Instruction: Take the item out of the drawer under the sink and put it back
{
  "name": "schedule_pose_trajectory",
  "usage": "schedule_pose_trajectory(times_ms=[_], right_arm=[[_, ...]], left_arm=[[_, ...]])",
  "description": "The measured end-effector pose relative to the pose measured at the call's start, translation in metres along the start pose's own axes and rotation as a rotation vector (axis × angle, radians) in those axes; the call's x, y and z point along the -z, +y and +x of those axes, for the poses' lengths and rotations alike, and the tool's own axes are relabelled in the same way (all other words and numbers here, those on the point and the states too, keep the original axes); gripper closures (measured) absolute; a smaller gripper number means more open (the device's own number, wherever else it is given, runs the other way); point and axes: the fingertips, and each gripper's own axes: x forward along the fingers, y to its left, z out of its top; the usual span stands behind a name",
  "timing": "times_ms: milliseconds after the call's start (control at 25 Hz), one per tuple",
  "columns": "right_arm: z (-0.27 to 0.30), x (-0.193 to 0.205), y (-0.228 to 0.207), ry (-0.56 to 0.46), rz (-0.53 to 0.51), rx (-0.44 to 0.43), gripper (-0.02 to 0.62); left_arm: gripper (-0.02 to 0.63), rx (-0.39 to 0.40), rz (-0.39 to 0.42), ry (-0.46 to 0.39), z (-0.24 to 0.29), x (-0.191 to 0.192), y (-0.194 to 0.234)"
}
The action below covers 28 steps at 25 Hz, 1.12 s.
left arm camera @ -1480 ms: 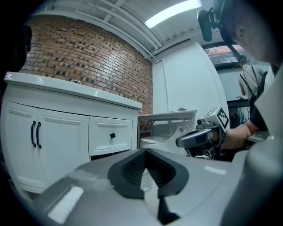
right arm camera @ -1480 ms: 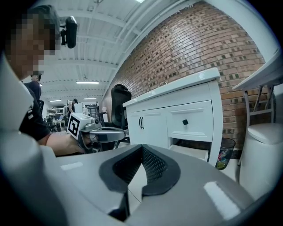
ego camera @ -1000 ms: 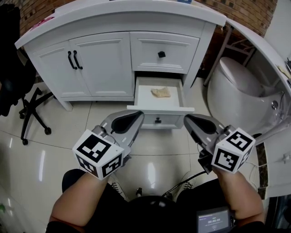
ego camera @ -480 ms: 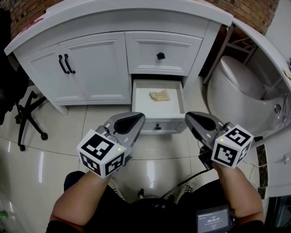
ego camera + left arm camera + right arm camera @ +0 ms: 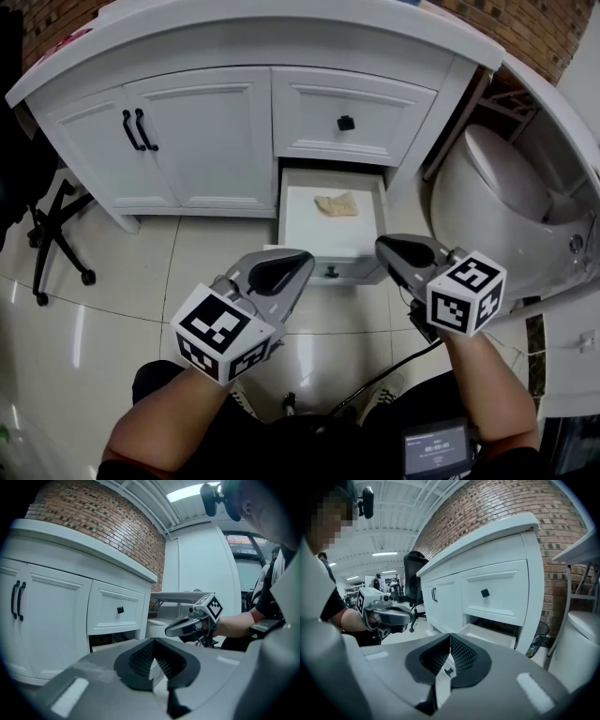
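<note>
The lower drawer [image 5: 287,216] of the white vanity stands pulled out. A crumpled tan item [image 5: 336,204] lies inside it toward the back. In the head view my left gripper [image 5: 302,257] hovers just in front of the drawer's left front corner, shut with nothing in it. My right gripper [image 5: 382,246] hangs by the right front corner, also shut and empty. The left gripper view shows its own jaws [image 5: 154,640] closed and the right gripper [image 5: 182,627] beyond. The right gripper view shows its jaws [image 5: 450,636] closed, the open drawer [image 5: 487,633] and the left gripper [image 5: 391,616].
Above the open drawer is a shut drawer with a black knob [image 5: 345,122]. Cabinet doors with black handles [image 5: 139,129] lie to the left. A white toilet [image 5: 506,202] stands at right, a black office chair [image 5: 45,225] at far left. A cable [image 5: 380,375] crosses the glossy tile floor.
The head view has shifted slightly. Both grippers stay shut in front of the open drawer; the left one has drifted a little right and lower. The tan item has not moved.
</note>
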Motion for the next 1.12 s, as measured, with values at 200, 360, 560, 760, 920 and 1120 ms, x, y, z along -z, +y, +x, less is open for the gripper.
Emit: schedule_pose_trajectory(times_ms=[200,360,560,760,920,1120], right_arm=[[0.015,-0.02,-0.014,0.017,-0.065,0.022,0.586],[0.033,-0.028,-0.023,0.068,-0.127,0.01,0.584],[0.071,-0.021,-0.049,0.17,-0.252,0.018,0.56],[0.105,-0.008,-0.084,0.27,-0.315,0.031,0.548],[0.133,0.008,-0.106,0.356,-0.322,0.016,0.548],[0.164,0.037,-0.123,0.485,-0.394,0.009,0.548]], left_arm=[[0.601,-0.019,-0.01,-0.011,-0.001,-0.002,0.008],[0.601,-0.03,-0.019,-0.016,0.0,-0.002,0.014],[0.601,-0.014,-0.021,-0.01,0.007,-0.001,0.01],[0.601,-0.007,-0.031,-0.01,0.009,-0.001,0.009],[0.601,-0.011,-0.04,-0.012,0.01,-0.001,0.011],[0.601,-0.013,-0.05,-0.009,0.011,0.001,0.015]])
